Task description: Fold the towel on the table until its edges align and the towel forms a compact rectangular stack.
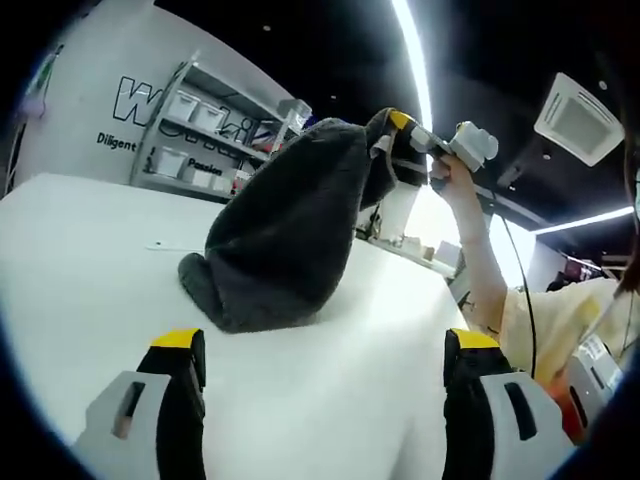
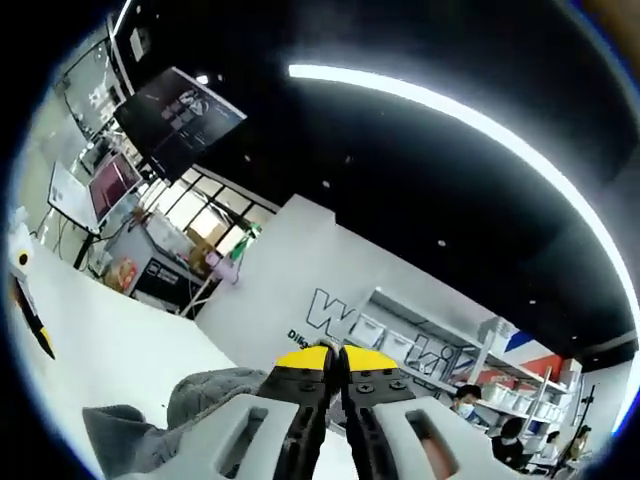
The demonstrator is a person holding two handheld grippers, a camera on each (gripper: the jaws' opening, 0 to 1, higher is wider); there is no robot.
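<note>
Grey towel (image 1: 285, 230) lifted by clenched right gripper (image 1: 400, 135); left gripper (image 1: 325, 345) released, low over table (image 1: 90, 250). Best pinched at dangling corner, edges matched.

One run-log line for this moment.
right gripper: shut on towel, edge lifted | left gripper: open, low over white table | fold: not done
</note>
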